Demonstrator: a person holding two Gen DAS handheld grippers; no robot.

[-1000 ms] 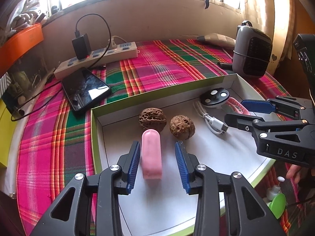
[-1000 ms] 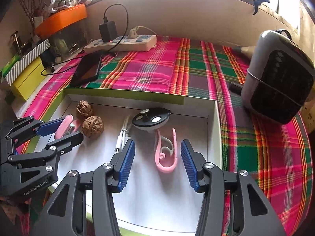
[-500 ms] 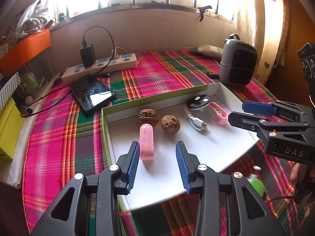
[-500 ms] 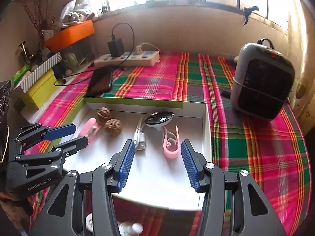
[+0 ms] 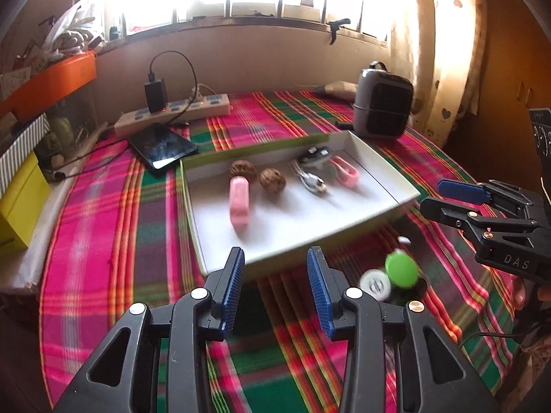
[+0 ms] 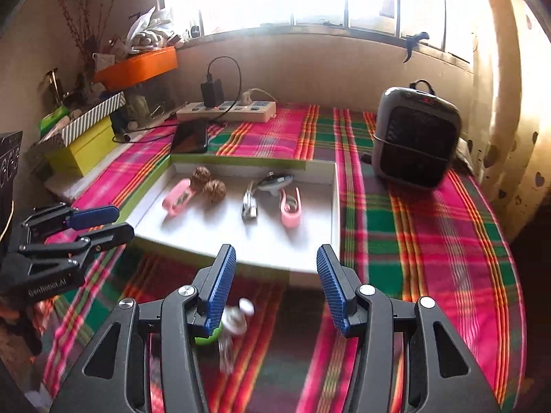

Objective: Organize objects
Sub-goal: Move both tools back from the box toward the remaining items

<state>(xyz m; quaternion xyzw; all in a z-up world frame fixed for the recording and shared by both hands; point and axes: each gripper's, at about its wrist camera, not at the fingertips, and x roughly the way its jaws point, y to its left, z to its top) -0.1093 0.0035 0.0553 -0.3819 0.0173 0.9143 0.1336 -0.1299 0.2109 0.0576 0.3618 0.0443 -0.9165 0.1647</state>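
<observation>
The left gripper (image 5: 273, 287) and right gripper (image 6: 275, 284) both hang with jaws apart and empty above the plaid cloth (image 5: 113, 241). Just beyond them lies the shallow white green-edged tray (image 6: 339, 213) holding a pink capsule-shaped case (image 5: 239, 203).

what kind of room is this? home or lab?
Likely a home, a table by a window: plaid tablecloth, phone charging off a power strip, small space heater, heart-print curtain.
</observation>
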